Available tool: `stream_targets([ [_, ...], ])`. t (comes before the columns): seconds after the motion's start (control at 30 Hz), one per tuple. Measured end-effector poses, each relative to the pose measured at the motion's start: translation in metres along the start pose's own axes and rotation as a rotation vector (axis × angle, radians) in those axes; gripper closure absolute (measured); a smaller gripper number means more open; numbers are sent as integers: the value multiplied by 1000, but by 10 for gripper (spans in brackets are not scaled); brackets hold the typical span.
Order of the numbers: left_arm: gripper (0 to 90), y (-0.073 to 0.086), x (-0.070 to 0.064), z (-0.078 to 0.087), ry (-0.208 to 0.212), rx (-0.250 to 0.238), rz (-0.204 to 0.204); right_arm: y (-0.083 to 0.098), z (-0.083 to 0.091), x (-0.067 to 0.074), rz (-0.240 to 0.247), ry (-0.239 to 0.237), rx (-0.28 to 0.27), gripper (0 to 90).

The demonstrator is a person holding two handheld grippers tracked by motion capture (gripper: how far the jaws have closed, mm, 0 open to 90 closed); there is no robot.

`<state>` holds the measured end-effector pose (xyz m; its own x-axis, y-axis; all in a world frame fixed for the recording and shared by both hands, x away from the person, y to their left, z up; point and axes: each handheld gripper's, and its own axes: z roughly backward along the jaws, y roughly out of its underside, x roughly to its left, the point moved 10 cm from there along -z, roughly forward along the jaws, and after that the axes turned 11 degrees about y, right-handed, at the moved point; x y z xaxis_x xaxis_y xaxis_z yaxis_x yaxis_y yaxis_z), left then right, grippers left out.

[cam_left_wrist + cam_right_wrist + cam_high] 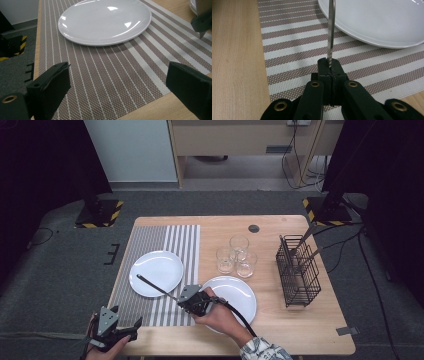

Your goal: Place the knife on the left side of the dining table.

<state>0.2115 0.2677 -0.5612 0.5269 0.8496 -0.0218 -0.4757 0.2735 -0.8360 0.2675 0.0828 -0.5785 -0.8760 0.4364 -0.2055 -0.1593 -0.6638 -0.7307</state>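
— Two plates are seen; which one is being served?
— The plate (156,272) on the striped mat (150,312). A utensil (156,287), probably a knife, is clamped by its end in the right claw (189,296), its length reaching over that plate's rim, presumably for laying beside it.
— And the left claw (131,329)?
— Held apart and empty at the bench (280,330) edge, kept clear.

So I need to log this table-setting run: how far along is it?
Done: a plate sits on the striped placemat, a second plate beside it.
In hand: the right gripper is clamped on a thin metal utensil reaching over the mat plate.
Left: setting it down; more cutlery stands in the wire basket. The left gripper hangs open.
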Motion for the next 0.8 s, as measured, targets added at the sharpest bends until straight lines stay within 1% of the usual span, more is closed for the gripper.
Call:
stream_targets([
  [0.1, 52, 0, 1, 0, -1, -4, 3, 0, -1, 1, 5, 1, 3, 895],
  [0.27, 53, 0, 2, 0, -5, -5, 6, -2, -5, 2, 36, 7, 16, 894],
  [0.37, 52, 0, 4, 0, -8, -5, 13, -2, -7, 3, 36, 7, 20, 895],
  [0.6, 53, 0, 3, 0, -7, -5, 12, -3, -8, 4, 51, 7, 21, 895],
  [0.8, 53, 1, 4, 0, -8, -3, 16, -3, -9, 4, 51, 7, 22, 895],
])
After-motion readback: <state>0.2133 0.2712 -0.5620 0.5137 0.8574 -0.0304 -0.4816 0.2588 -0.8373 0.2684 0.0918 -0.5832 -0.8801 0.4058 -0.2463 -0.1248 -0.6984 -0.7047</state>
